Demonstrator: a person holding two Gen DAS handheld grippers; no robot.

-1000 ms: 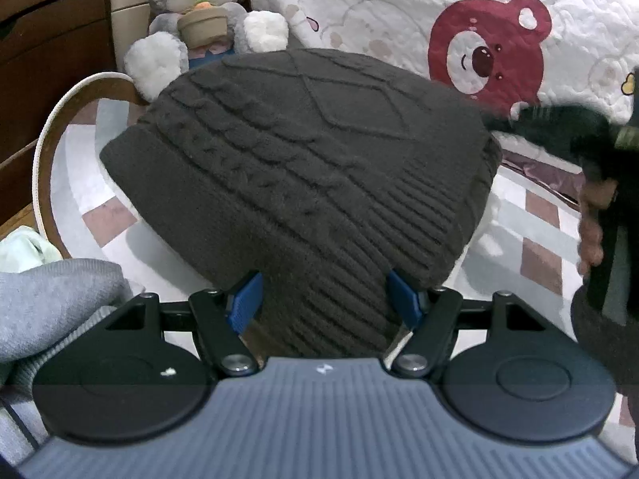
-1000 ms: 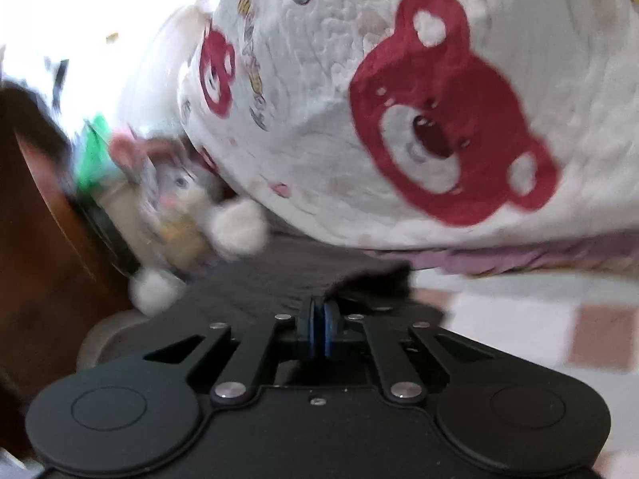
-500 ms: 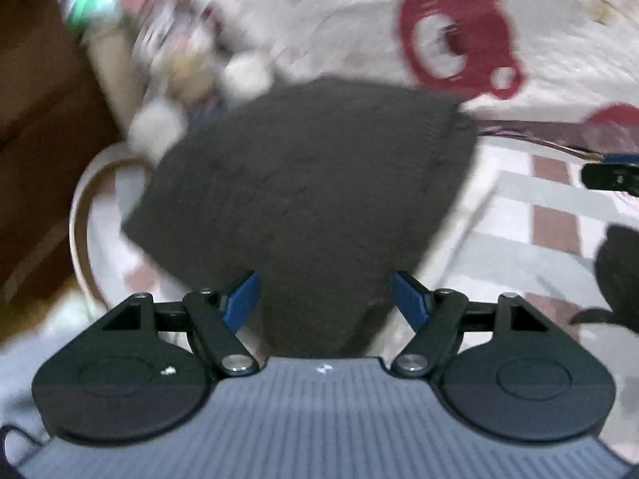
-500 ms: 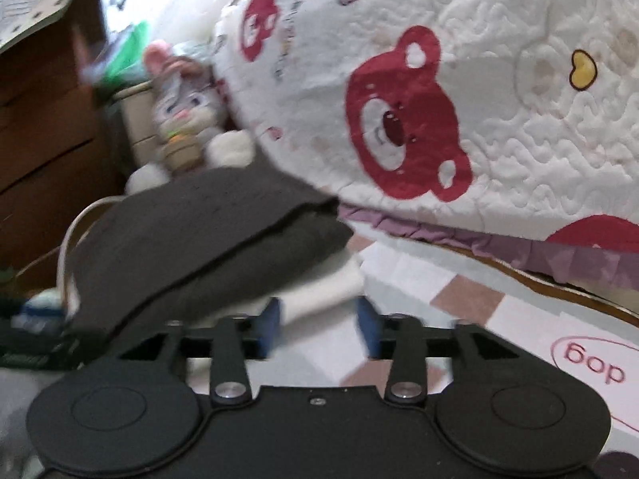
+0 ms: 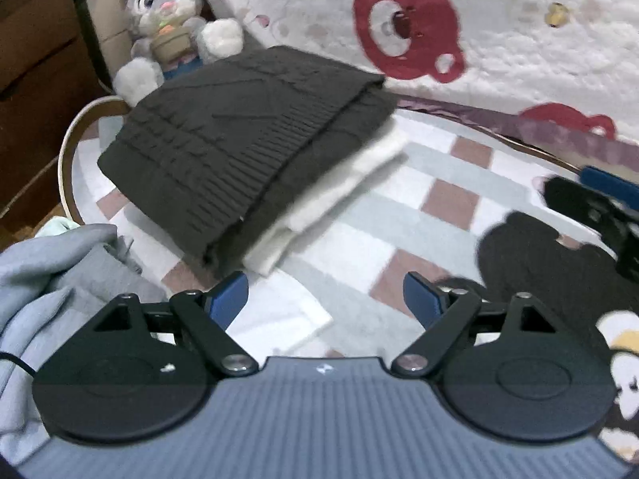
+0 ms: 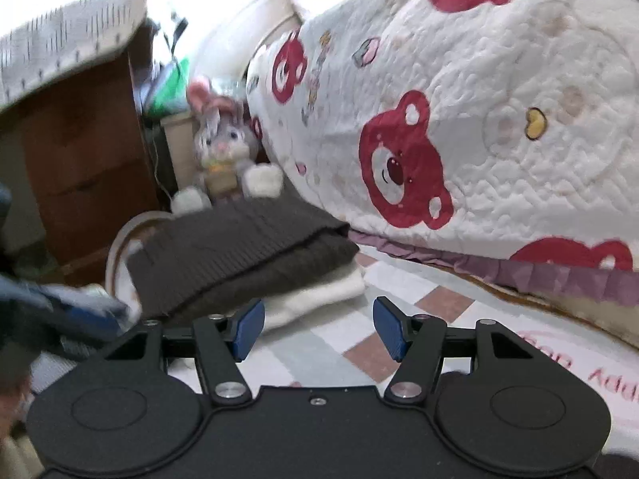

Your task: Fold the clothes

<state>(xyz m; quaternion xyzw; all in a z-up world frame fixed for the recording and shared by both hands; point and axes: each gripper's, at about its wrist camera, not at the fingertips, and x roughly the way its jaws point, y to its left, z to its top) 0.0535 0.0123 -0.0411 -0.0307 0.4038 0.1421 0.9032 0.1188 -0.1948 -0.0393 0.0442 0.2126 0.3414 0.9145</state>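
Note:
A folded dark brown cable-knit sweater [image 5: 243, 151] lies on top of a folded white garment [image 5: 343, 187] on the checked mat [image 5: 399, 215]. The stack also shows in the right wrist view, brown sweater [image 6: 239, 255] over the white garment [image 6: 319, 291]. My left gripper [image 5: 325, 299] is open and empty, just in front of the stack. My right gripper [image 6: 317, 329] is open and empty, in front of the stack's right end; it shows at the right edge of the left wrist view [image 5: 599, 203]. A black garment with a cartoon print [image 5: 559, 279] lies to the right.
A grey garment [image 5: 52, 279] is heaped at the left. A plush rabbit [image 5: 171, 28] sits behind the stack beside a brown wooden dresser [image 6: 88, 167]. A bed with a white quilt printed with red bears [image 6: 459, 127] borders the mat at the back.
Both grippers let go of the brown sweater and pulled back from it. The right gripper opened. The sweater now rests folded on the white garment.

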